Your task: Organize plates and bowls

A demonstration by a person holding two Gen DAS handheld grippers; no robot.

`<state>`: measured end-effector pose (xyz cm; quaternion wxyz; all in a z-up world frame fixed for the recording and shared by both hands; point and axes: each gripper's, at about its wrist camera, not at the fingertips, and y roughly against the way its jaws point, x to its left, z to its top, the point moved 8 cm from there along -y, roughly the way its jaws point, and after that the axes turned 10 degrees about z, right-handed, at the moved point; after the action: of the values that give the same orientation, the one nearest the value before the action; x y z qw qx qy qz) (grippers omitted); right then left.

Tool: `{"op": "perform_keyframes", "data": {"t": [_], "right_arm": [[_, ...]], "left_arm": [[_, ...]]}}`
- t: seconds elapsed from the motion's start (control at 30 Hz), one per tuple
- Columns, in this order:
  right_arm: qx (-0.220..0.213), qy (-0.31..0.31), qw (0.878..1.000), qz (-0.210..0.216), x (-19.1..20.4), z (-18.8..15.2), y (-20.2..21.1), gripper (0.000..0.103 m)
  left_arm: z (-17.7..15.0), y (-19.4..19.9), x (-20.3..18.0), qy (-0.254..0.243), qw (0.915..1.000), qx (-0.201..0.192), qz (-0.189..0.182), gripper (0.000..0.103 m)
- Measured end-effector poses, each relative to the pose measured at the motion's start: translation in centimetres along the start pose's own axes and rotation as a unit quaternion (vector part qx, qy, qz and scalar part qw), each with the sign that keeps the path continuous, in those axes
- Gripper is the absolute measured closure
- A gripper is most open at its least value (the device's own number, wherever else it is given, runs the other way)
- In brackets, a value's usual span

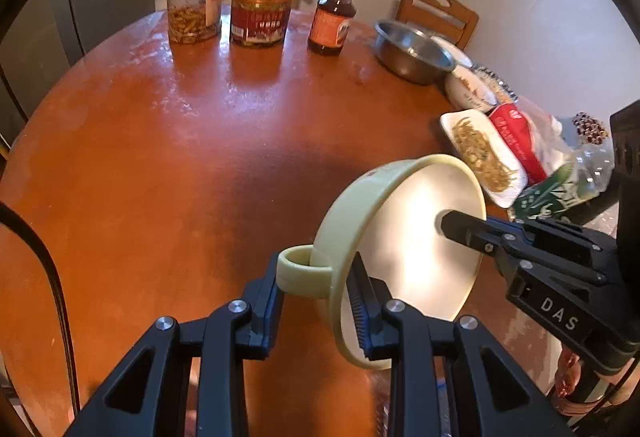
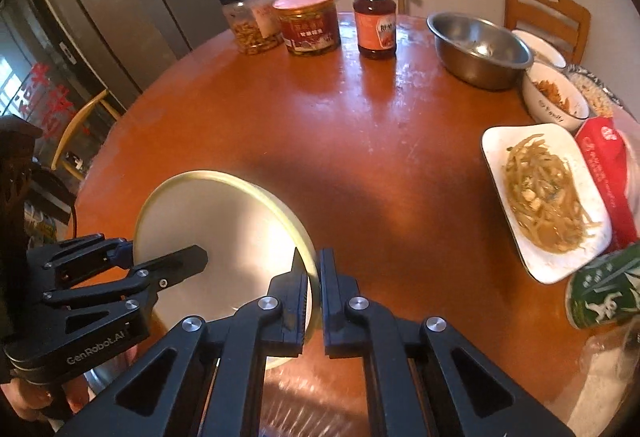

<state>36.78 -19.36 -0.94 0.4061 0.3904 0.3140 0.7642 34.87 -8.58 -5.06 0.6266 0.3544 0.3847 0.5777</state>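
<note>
A pale yellow bowl (image 1: pixel 400 237) with a small ring handle (image 1: pixel 304 273) hangs tilted above the round brown table (image 1: pixel 180 141), its inside facing the right side. My left gripper (image 1: pixel 314 297) is shut on the bowl's rim at the handle, with one finger outside the ring and the other inside the bowl. In the right wrist view the same bowl (image 2: pixel 224 229) shows its pale inside. My right gripper (image 2: pixel 316 289) is shut on the opposite rim. The left gripper (image 2: pixel 160 269) reaches into the bowl from the left there, and the right gripper (image 1: pixel 476 237) enters from the right in the left wrist view.
At the table's far edge stand two jars (image 2: pixel 248 17) (image 2: pixel 310 23) and a sauce bottle (image 2: pixel 376 17). A steel bowl (image 2: pixel 480 45), a small white bowl of food (image 2: pixel 556 97), a white rectangular plate of noodles (image 2: pixel 548 197), a red packet (image 2: pixel 608 165) and a green pack (image 2: pixel 604 289) line the right side. Chairs stand behind.
</note>
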Motion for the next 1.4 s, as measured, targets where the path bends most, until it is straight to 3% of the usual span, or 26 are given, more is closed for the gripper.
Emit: {"op": "perform_keyframes", "data": {"t": [0.27, 0.43, 0.73, 0.9, 1.2, 1.4], "right_arm": [[-0.031, 0.014, 0.999, -0.008, 2.6, -2.7, 6.0, 0.097], [-0.028, 0.024, 0.999, -0.024, 3.9, -6.1, 9.1, 0.097], [0.021, 0.009, 0.999, -0.041, 3.6, -13.6, 9.9, 0.097], [0.043, -0.003, 0.998, -0.041, 2.7, -15.9, 8.9, 0.097], [0.059, -0.005, 0.998, -0.035, 1.8, -16.1, 7.3, 0.094], [0.056, -0.012, 0.998, -0.025, 1.3, -15.7, 7.1, 0.092]], "left_arm": [[-2.8, 5.8, -1.5, -0.015, 0.9993, -0.026, -0.023, 0.072], [-6.4, 8.2, -3.1, -0.039, 0.9983, -0.027, -0.033, 0.072], [-13.7, 6.9, -5.8, -0.087, 0.9949, 0.023, -0.045, 0.072], [-16.1, 5.4, -6.9, -0.103, 0.9918, 0.054, -0.052, 0.072], [-15.2, 4.5, -6.2, -0.095, 0.9939, 0.054, -0.018, 0.072], [-14.3, 4.5, -5.4, -0.077, 0.9952, 0.048, -0.034, 0.070]]}}
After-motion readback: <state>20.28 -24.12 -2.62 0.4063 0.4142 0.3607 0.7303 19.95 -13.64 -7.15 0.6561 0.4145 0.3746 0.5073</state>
